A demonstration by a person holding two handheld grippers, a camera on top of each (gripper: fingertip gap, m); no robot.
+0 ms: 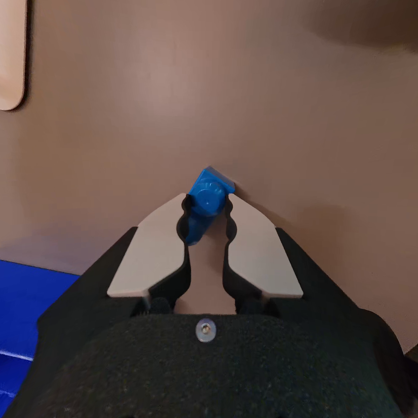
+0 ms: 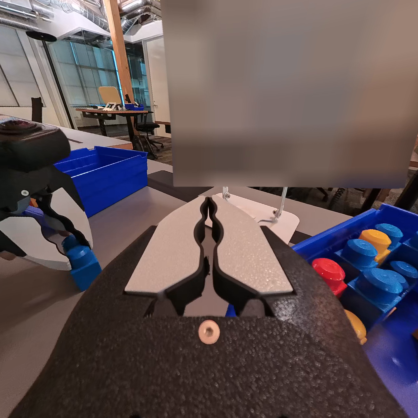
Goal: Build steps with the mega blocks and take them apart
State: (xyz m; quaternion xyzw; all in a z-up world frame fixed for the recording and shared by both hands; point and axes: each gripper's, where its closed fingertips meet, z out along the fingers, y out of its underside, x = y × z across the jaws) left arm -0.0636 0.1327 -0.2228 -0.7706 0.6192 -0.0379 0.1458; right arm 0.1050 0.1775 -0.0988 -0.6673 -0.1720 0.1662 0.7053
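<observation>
My left gripper (image 1: pixel 207 199) points down at the grey-brown table (image 1: pixel 294 135) and is shut on a blue mega block (image 1: pixel 209 192), gripping it by its studs. The block touches or hovers just over the table. The right wrist view shows the same gripper (image 2: pixel 74 239) at the far left with the blue block (image 2: pixel 83 264) in it. My right gripper (image 2: pixel 208 200) is shut and empty, held above the table. A blue bin (image 2: pixel 334 228) at the right holds several blue, yellow and red mega blocks (image 2: pixel 359 251).
A second blue bin (image 2: pixel 108 172) stands at the back left of the table; its edge shows in the left wrist view (image 1: pixel 22 305). A white stand base (image 2: pixel 271 212) with thin metal legs sits ahead of my right gripper. A pale board (image 1: pixel 9 56) lies at the table's far left. Some 20 cm of space lies between my two pairs of fingers.
</observation>
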